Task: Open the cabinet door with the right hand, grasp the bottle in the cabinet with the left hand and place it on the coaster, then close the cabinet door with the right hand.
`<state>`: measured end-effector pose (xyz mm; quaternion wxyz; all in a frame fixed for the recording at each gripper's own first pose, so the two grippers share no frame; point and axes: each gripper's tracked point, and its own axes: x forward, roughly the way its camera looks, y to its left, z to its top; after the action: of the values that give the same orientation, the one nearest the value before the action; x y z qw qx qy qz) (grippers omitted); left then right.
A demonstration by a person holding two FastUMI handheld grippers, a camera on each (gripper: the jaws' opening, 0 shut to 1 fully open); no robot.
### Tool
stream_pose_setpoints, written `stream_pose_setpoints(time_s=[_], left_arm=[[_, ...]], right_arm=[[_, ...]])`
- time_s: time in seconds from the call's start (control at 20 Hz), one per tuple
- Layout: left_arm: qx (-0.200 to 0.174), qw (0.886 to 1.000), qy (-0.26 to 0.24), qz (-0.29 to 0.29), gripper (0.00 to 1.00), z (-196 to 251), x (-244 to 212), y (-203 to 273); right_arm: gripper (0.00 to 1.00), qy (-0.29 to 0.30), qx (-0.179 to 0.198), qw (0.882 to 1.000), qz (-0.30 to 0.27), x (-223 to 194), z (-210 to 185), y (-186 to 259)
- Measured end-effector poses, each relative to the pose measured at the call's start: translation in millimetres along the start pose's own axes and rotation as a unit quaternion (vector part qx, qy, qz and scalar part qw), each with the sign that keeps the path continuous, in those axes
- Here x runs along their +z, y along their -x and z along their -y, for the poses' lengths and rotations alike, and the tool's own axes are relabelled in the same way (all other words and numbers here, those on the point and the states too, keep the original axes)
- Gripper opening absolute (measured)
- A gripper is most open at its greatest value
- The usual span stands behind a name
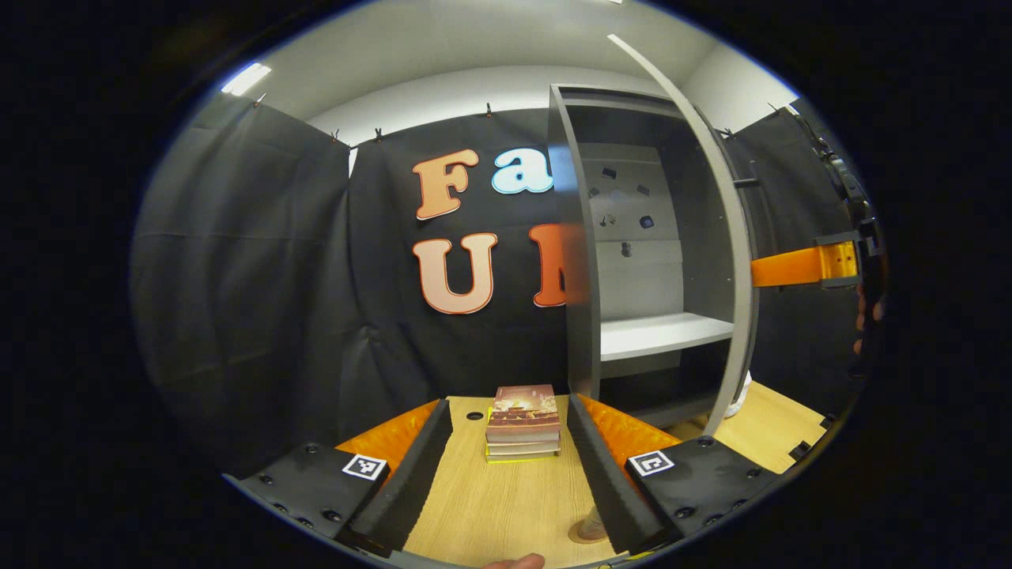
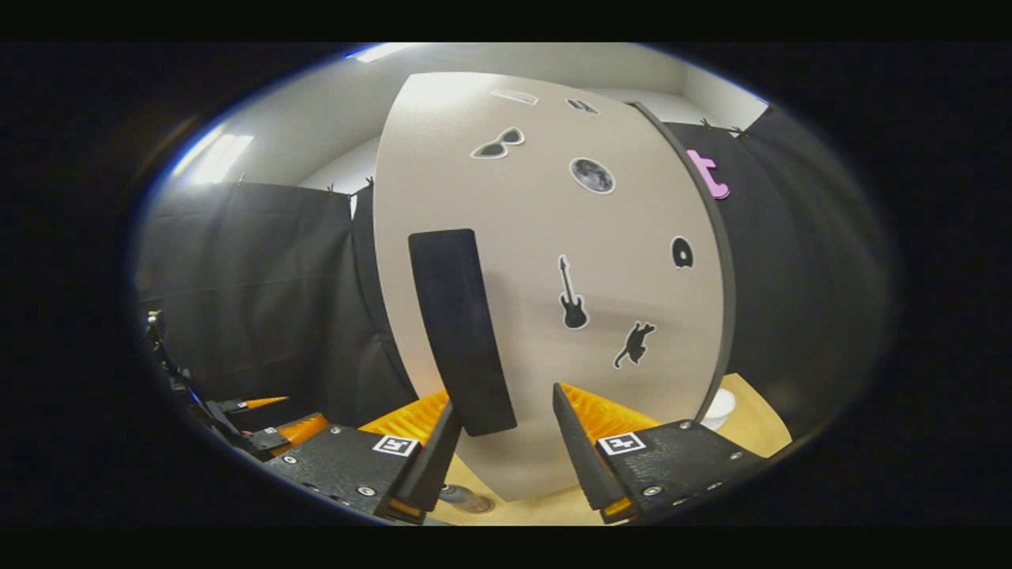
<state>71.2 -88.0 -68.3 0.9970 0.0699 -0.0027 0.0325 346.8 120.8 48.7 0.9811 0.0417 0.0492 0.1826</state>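
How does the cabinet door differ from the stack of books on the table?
The cabinet door stands upright and swung open, while the stack of books lies flat on the table. The door is far taller than the low stack. The door's face is pale with dark stickers and a black handle; the top book has a reddish-brown cover. Neither sits between any hand-held gripper's fingers.

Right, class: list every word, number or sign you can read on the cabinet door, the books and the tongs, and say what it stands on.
Top book, cover: print too blurred to read.
Door, stickers: pictures, no words.
Top sticker: too blurred to read.
Square markers: coded patterns, no words.
So nothing here reads clearly.
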Motion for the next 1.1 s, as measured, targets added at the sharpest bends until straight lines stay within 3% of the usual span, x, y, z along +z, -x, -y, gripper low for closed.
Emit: stream_pose_setpoints(time_s=[0.25, 0.4, 0.45, 0.75, 1.1], left_arm=[[-0.012, 1.000, 0.004, 0.012, 0.95, -21, 2, -40], [-0.022, 1.000, 0.017, 0.003, 0.94, -25, -7, -61], [-0.024, 1.000, 0.019, 0.000, 0.94, -27, -11, -68], [-0.040, 0.999, 0.031, -0.008, 0.95, -30, -22, -100], [-0.051, 0.998, 0.039, -0.015, 0.95, -35, -32, -126]], right_arm=[[0.71, 0.034, -0.036, 0.999, 0.010, 5, -39, -46], [0.79, 0.030, -0.054, 0.998, 0.016, 11, -34, -57], [0.87, 0.030, -0.057, 0.998, 0.017, 11, -33, -63], [0.94, 0.016, -0.075, 0.997, 0.021, 12, -33, -81], [0.98, 0.032, -0.123, 0.991, 0.032, 17, -19, -98]])
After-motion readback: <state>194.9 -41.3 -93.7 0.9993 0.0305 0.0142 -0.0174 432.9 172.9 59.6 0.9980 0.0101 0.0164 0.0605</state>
